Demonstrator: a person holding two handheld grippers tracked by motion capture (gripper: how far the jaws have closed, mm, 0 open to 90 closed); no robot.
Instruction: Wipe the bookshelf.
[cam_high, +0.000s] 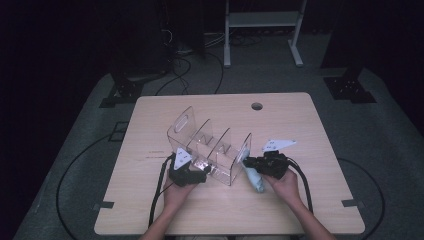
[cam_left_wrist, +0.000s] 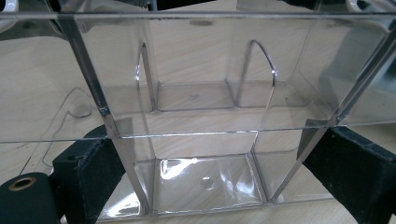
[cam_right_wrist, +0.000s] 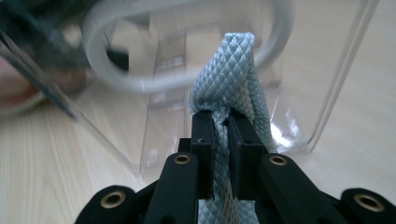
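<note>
Now right gripper (cam_right_wrist: 221, 122) clamped on pale blue cloth (cam_right_wrist: 229, 70), hanging long just right of clear organizer (cam_high: 210, 145); left gripper (cam_left_wrist: 205, 163) wide astride organizer's near-left wall, grip uncertain.

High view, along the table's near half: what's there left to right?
Left gripper → clear plastic organizer → pale blue cloth → right gripper, its body and hand further right.

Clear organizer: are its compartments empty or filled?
Empty: the clear organizer shows only bare bottoms; the blue cloth is outside, in the right gripper.
</note>
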